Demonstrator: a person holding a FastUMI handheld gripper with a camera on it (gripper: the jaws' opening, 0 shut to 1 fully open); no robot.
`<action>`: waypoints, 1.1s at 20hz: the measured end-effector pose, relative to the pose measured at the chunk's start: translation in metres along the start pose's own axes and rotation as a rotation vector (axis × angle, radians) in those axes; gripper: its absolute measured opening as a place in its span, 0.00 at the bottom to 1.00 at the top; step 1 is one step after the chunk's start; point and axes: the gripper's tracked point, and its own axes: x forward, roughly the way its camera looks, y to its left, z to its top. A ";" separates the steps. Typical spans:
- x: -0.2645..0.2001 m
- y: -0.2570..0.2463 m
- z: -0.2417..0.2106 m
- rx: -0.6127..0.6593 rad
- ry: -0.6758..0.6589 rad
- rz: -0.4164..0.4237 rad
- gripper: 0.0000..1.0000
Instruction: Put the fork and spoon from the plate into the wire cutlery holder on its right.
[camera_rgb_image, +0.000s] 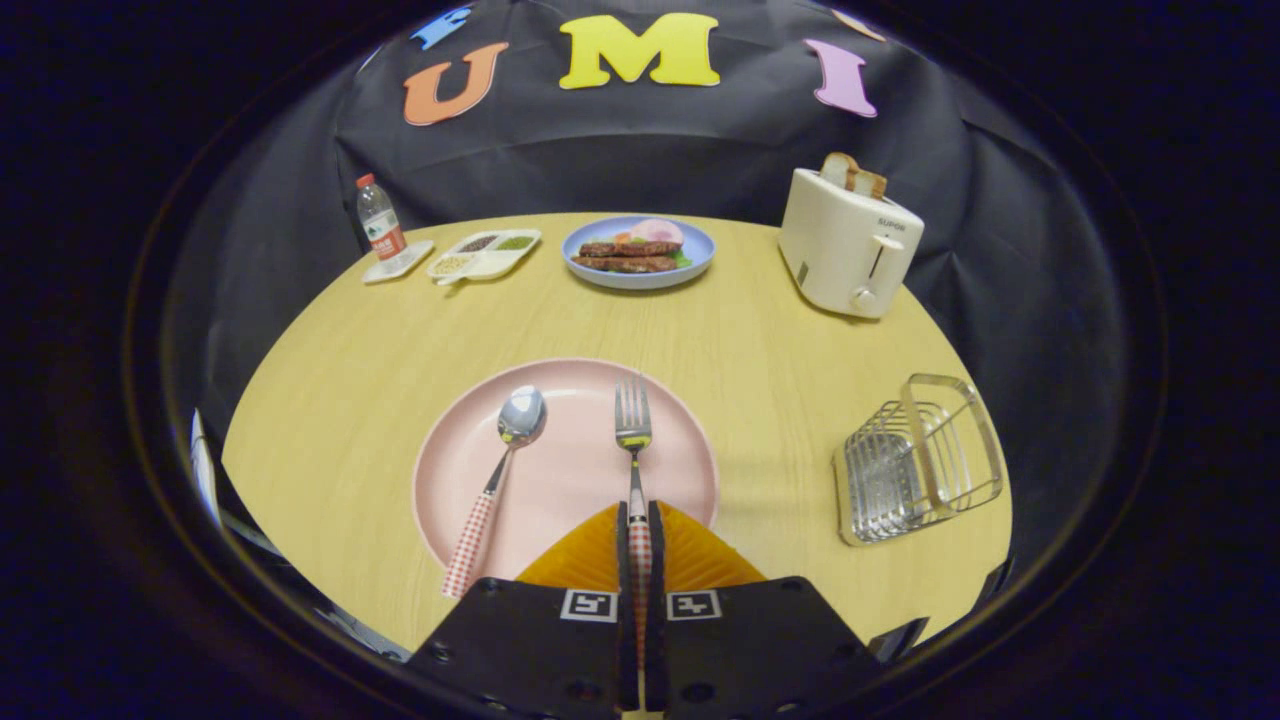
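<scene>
Gripper (637, 520) fingers were closed tight on the checked handle of the fork (633, 425), tines pointing ahead over the pink plate (570, 470). Spoon (500, 470) lay on the plate just left of the fingers. Wire cutlery holder (920, 460) stood on the table (330, 400), well off to the right.

Fork (633, 420) handle hidden between fingers (625, 530)

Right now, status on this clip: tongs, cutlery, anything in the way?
Tongs shut on fork handle, over pink plate. Spoon lying on plate. Wire cutlery holder to the right, bare table between.
</scene>
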 end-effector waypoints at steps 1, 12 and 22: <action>-0.009 -0.004 0.006 -0.001 -0.012 0.001 0.03; -0.104 -0.094 0.045 0.021 -0.049 -0.085 0.03; -0.119 -0.166 0.003 0.165 0.218 -0.093 0.03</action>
